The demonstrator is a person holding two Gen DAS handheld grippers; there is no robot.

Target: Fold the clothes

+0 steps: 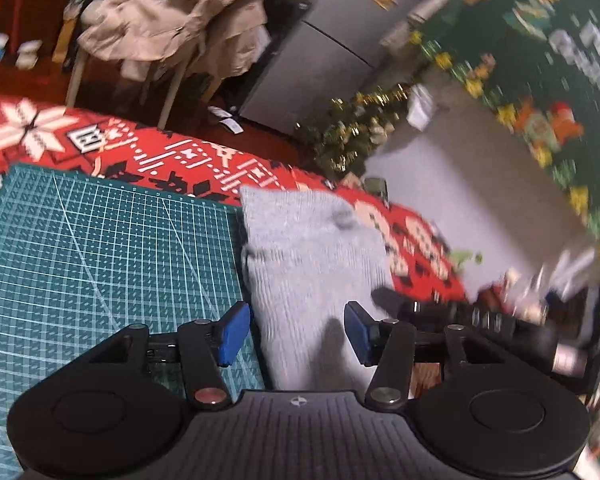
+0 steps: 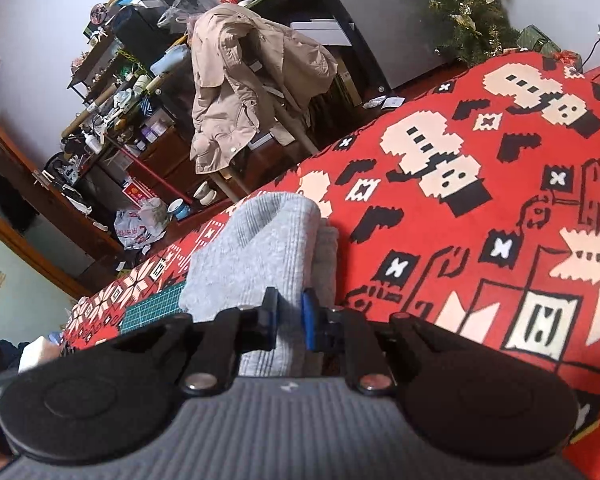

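- The left wrist view showed a green cutting mat [image 1: 100, 248] with a white grid lying on the red patterned cloth [image 1: 188, 160] that covered the bench; the right wrist view caught only a small corner of that mat [image 2: 148, 308].
- Only the right wrist view showed the cluttered shelves [image 2: 112, 92] against the far wall; a beige jacket [image 2: 240, 80] draped over a chair appeared in both views.
- The grey knitted garment [image 1: 308, 256] lay on the red cloth, its left edge running along the mat's right edge, already folded into a thick bundle.
- In the right wrist view the bundle's upper layer [image 2: 260, 240] was lifted in a rounded hump above a lower layer.
- To the right of the garment the red cloth lay bare over a wide stretch; the bench's far edge sat near the chair legs and a small Christmas tree [image 2: 472, 8].
- The left gripper [image 1: 296, 332] pointed downward over the near end of the garment, its jaws spread, one blue pad [image 1: 234, 330] over the mat's edge and the other above grey fabric, gripping nothing.
- The right gripper [image 2: 290, 316] also tilted downward, its jaws drawn close and pinching a fold of the grey garment between them.
- The right half of the left wrist view was smeared by motion blur.
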